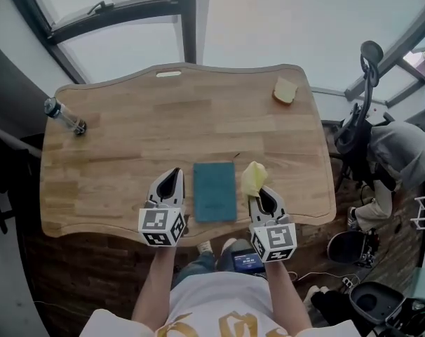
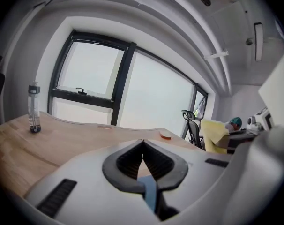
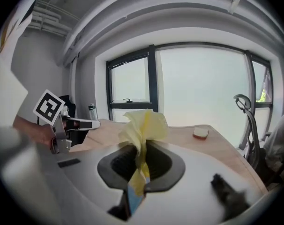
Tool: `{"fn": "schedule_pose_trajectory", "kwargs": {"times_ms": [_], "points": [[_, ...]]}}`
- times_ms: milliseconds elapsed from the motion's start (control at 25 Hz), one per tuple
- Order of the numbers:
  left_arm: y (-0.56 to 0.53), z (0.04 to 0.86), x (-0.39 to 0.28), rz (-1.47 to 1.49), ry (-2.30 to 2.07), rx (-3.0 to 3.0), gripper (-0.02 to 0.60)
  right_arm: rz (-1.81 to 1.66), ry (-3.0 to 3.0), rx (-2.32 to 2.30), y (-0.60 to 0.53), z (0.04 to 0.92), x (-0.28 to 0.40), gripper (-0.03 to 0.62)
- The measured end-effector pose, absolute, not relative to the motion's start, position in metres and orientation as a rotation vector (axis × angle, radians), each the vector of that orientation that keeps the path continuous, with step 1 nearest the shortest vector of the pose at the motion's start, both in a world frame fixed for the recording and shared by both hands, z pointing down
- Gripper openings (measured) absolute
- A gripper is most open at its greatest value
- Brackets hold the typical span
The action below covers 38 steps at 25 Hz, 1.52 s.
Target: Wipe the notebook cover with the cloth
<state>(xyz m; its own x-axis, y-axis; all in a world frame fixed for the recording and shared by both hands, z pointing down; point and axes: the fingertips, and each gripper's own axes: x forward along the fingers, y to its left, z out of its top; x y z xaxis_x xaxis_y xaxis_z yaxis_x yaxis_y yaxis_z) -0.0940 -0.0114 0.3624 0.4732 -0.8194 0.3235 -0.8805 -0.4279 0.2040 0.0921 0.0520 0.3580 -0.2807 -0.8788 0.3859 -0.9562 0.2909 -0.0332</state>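
A teal notebook [image 1: 214,191] lies flat near the front edge of the wooden table [image 1: 128,153], between my two grippers. My right gripper [image 1: 258,192] is shut on a crumpled yellow cloth [image 1: 253,177], just right of the notebook; in the right gripper view the cloth [image 3: 143,125] bunches up out of the closed jaws. My left gripper [image 1: 174,176] hovers just left of the notebook, shut with nothing in it [image 2: 142,142]. Neither gripper touches the notebook.
A clear water bottle [image 1: 65,116] lies on the table's far left. A small sponge [image 1: 285,90] rests at the far right corner. An office chair [image 1: 363,111] and a seated person in grey [image 1: 402,153] are to the right of the table.
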Motion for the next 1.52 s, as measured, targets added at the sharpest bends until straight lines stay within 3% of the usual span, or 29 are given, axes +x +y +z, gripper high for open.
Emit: {"fn": "schedule_pose_trajectory", "kwargs": {"times_ms": [1040, 1240, 1520], "points": [[-0.025, 0.489, -0.082, 0.497, -1.32, 2.107, 0.018, 0.669, -2.207, 1.373, 0.003, 0.478, 0.091, 0.04], [-0.013, 0.517, -0.08, 0.529, -1.237, 2.032, 0.078, 0.754, -2.189, 1.332, 0.0, 0.498, 0.085, 0.041], [-0.007, 0.539, -0.076, 0.569, -1.167, 1.99, 0.083, 0.799, -2.145, 1.289, -0.01, 0.521, 0.086, 0.041]]}}
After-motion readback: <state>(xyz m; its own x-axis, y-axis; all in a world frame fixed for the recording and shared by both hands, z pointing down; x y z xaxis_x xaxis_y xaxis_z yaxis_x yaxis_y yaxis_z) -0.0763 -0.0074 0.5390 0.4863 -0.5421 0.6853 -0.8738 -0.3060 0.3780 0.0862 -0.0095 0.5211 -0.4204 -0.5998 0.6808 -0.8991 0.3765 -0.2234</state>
